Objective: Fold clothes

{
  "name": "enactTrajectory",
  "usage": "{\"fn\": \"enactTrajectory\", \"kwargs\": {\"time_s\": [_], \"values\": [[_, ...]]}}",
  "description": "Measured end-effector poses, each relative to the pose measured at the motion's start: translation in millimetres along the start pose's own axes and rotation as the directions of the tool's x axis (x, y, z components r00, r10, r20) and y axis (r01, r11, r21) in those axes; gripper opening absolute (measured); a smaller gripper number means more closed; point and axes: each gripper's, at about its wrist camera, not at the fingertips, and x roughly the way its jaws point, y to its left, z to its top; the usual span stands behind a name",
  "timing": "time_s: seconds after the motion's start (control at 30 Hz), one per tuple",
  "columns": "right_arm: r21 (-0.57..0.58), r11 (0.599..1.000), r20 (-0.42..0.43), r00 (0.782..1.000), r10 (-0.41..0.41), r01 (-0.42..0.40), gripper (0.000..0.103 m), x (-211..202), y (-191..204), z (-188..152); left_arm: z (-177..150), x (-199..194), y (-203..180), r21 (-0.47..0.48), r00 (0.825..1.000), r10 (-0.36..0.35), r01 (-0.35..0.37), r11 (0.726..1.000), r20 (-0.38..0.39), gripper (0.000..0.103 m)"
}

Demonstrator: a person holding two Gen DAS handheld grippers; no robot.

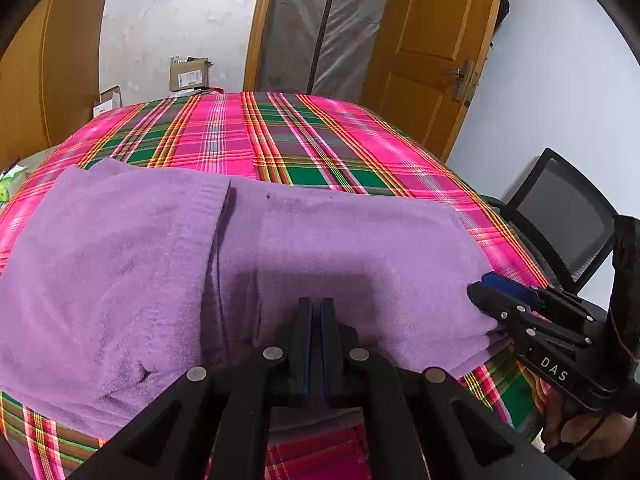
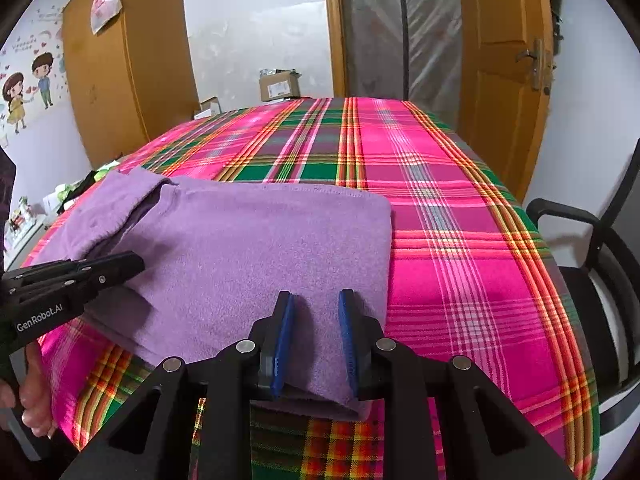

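A purple knitted sweater point(image 1: 320, 248) lies partly folded on the plaid-covered table point(image 1: 280, 136), one sleeve laid across its left part. My left gripper point(image 1: 316, 308) is shut, its tips low over the sweater's near edge; whether it pinches fabric is hidden. My right gripper point(image 2: 316, 304) is open, its blue pads straddling the sweater's point(image 2: 260, 240) near right corner. The right gripper also shows in the left wrist view point(image 1: 486, 292), and the left gripper shows in the right wrist view point(image 2: 136, 262).
A black mesh office chair point(image 2: 592, 264) stands at the table's right side. Cardboard boxes point(image 1: 188, 74) sit beyond the far edge by the wall. A wooden door point(image 1: 432, 52) stands open behind. Small items point(image 2: 68, 196) lie off the table's left side.
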Motion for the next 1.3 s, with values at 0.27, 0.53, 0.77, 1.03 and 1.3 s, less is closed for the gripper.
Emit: {"fn": "enactTrajectory", "kwargs": {"time_s": [0.27, 0.53, 0.77, 1.03, 1.3], "values": [[-0.001, 1.000, 0.019, 1.000, -0.007, 0.007, 0.024, -3, 0, -4, 0, 0, 0, 0.010, 1.000, 0.010, -0.010, 1.000, 0.002, 0.003], [0.006, 1.000, 0.019, 1.000, -0.002, 0.002, 0.024, -3, 0, -5, 0, 0, 1, -0.002, 1.000, 0.002, -0.002, 1.000, 0.003, 0.003], [0.025, 1.000, 0.025, 1.000, 0.014, -0.014, 0.024, -5, -3, -6, 0, 0, 2, -0.008, 1.000, -0.005, 0.005, 1.000, 0.003, 0.004], [0.033, 0.999, 0.027, 0.999, 0.019, -0.020, 0.025, -6, -4, -6, 0, 0, 8, -0.037, 0.999, -0.034, 0.034, 0.999, 0.002, 0.004], [0.092, 0.993, -0.041, 0.996, 0.080, -0.076, 0.025, -6, -15, 8, 0, 0, 12, -0.059, 0.998, -0.063, 0.063, 0.996, 0.003, 0.004]]}}
